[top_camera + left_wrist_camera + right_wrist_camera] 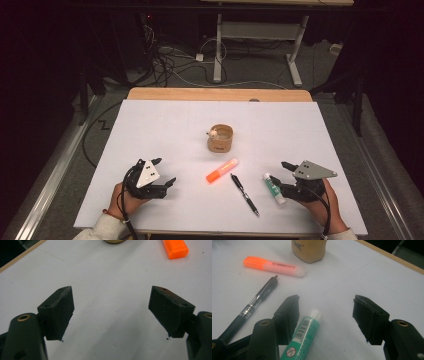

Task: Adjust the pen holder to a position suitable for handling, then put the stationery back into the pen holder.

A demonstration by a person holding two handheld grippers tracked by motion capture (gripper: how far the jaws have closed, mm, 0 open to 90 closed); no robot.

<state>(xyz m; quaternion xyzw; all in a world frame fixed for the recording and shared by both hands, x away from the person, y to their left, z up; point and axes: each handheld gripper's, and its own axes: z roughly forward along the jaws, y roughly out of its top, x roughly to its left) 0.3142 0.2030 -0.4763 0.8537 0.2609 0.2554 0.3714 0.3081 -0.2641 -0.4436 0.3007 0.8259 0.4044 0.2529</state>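
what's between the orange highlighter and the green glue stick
The black pen lies between the orange highlighter and the green glue stick, seen in the high view.

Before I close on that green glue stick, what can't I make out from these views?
- Glue stick: lower end cut off by the right gripper view's bottom edge; contact with the right claw unclear.
- Pen: rear end hidden behind that claw's body.
- Cup: contents too small in the high view; top cut off in both gripper views.

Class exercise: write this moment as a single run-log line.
left gripper: open, empty, over white sheet | right gripper: open, green glue stick between jaws, not gripped | highlighter, pen, cup: untouched
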